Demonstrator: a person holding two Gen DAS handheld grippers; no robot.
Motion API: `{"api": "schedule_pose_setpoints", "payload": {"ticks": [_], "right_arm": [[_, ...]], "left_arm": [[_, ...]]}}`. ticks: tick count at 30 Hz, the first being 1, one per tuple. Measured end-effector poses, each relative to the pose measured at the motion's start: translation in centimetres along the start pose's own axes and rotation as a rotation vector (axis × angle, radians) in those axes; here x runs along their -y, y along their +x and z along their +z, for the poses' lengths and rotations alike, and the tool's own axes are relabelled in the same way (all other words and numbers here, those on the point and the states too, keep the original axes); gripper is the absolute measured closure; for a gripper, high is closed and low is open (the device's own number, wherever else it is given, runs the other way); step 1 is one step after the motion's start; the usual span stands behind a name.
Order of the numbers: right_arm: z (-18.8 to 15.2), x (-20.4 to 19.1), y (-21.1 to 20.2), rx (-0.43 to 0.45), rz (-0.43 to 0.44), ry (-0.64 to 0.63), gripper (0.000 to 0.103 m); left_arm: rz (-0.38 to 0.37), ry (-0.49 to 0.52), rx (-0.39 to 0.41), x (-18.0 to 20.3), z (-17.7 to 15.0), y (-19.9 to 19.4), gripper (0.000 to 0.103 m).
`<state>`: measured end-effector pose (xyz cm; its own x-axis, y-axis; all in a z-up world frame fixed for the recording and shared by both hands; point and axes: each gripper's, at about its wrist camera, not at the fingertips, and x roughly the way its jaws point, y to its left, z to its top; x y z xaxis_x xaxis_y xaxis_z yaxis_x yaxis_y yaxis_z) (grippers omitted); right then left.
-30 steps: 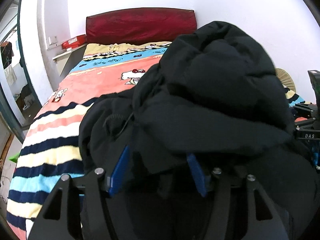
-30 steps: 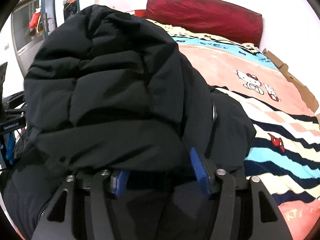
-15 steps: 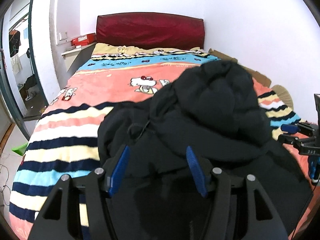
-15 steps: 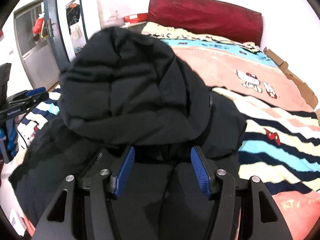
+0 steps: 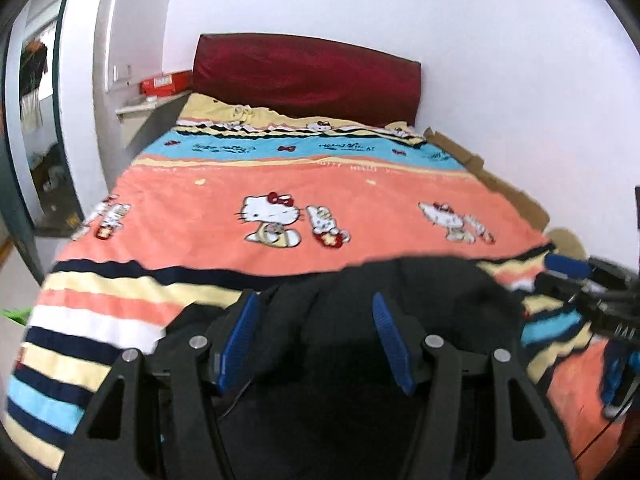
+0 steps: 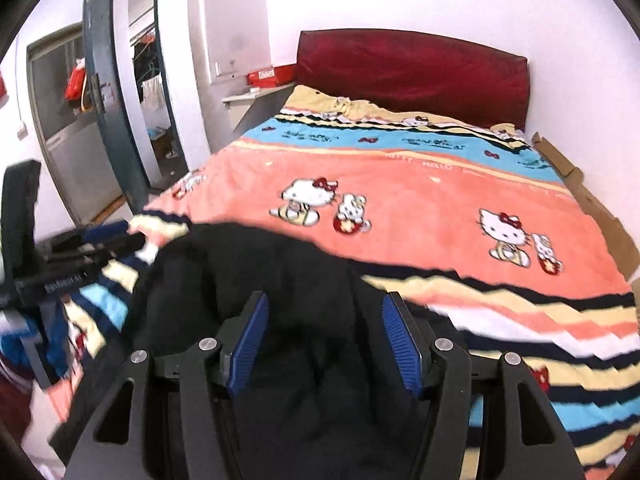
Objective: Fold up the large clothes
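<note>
Bulky black padded jacket [image 5: 420, 292] lies heaped at the foot of a bed, with both tools open above it.

The jacket rests in a rumpled mound on the striped, coral-pink cartoon-cat blanket [image 5: 280, 184] at the near end of the bed, well apart from the dark red cushioned headboard [image 5: 308, 76]. The left tool [image 5: 316, 342] has its blue-padded fingers spread wide and grips nothing; dark fabric shows between and below them. The right tool [image 6: 326, 346] is likewise spread wide and empty over the same mound. Judging by the heap, one part seems laid over another, but no flat, squared shape shows, so the folding looks only partly done. Smoothing and further folds likely remain. Motion blur hides finer detail of the jacket's edges.
</note>
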<state>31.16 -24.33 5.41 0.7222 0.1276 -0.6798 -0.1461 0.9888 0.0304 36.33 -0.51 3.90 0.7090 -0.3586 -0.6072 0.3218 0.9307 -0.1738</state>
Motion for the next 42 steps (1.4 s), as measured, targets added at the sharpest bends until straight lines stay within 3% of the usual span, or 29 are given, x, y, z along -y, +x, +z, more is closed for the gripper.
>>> {"api": "schedule_pose_setpoints", "payload": {"ticks": [5, 12, 23, 27, 42], "right_arm": [[1.2, 0.1, 3.8, -0.047, 0.025, 0.033, 0.042], [-3.5, -1.0, 6.4, -0.178, 0.082, -0.009, 0.043], [-12.9, -2.7, 1.4, -0.214, 0.091, -0.091, 0.042], [-14.9, -2.5, 0.7, -0.218, 0.091, -0.095, 0.042], [-13.5, 0.0, 9.8, -0.223, 0.019, -0.043, 0.042]], "left_arm": [[-0.062, 0.007, -0.019, 1.4, 0.8, 3.2, 0.046], [-0.078, 0.117, -0.109, 3.4, -5.1, 4.4, 0.046], [-0.079, 0.199, -0.166, 4.0, -13.1, -0.4, 0.045], [-0.033, 0.247, -0.176, 4.6, -15.3, -0.6, 0.041], [0.003, 0.171, -0.231, 3.7, -14.0, 8.7, 0.038]]}}
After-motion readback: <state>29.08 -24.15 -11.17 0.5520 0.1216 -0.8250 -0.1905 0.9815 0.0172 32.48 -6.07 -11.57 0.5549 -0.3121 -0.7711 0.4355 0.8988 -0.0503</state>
